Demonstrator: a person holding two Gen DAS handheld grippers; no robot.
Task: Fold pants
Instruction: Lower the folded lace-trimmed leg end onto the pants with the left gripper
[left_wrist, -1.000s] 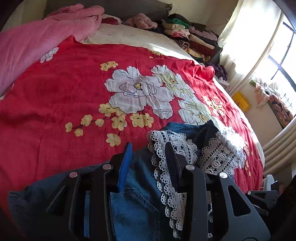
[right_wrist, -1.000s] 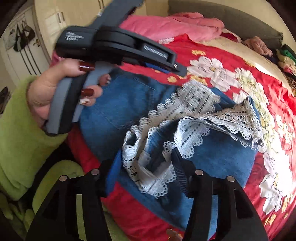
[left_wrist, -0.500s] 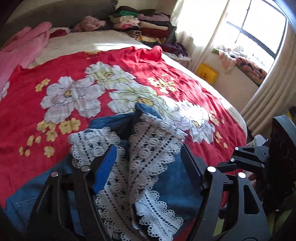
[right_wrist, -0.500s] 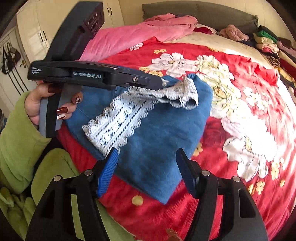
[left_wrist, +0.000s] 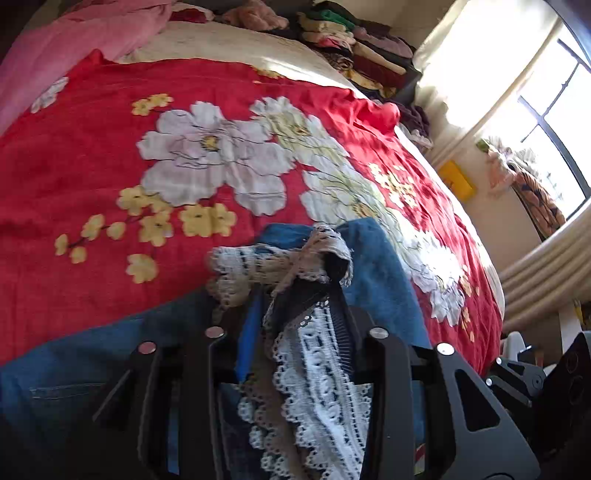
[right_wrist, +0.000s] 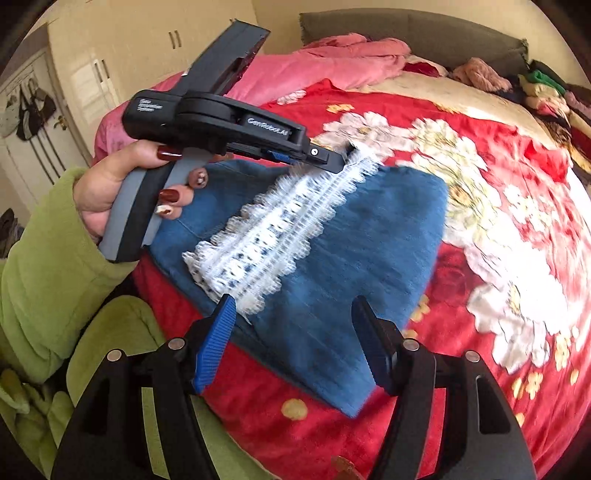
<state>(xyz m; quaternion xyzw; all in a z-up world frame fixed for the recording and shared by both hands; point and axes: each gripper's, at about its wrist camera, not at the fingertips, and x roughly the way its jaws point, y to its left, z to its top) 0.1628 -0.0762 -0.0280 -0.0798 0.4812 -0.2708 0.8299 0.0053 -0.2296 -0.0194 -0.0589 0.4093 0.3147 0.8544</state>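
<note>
Half a second ago the lace strip lay slack across the denim with its far end curled over; now it is drawn out into a straight white band, and the left claw (right_wrist: 338, 158) has closed on its far tip.

From where I stand, the bed (right_wrist: 509, 155) fills most of the room, its red floral cover running off toward twelve o'clock, with a pink blanket (right_wrist: 332, 62) heaped against the headboard. The pants (right_wrist: 369, 229), blue denim, lie bunched near the edge of the bed at about six o'clock, folded into a rough block.

Over them runs the lace trim (right_wrist: 273, 225), stretched from ten o'clock down toward seven o'clock (blurred, so the cloth is likely in motion). In the left wrist view the lace (left_wrist: 314, 369) passes right between the two fingers, which look clamped on it.

The right claw (right_wrist: 293, 341) hangs above the near edge of the denim, fingers well apart, holding nothing.

I'd judge the lace is being straightened so the hem sits flat before the next fold. With only one end gripped, the trim could drag the denim out of its fold.
</note>
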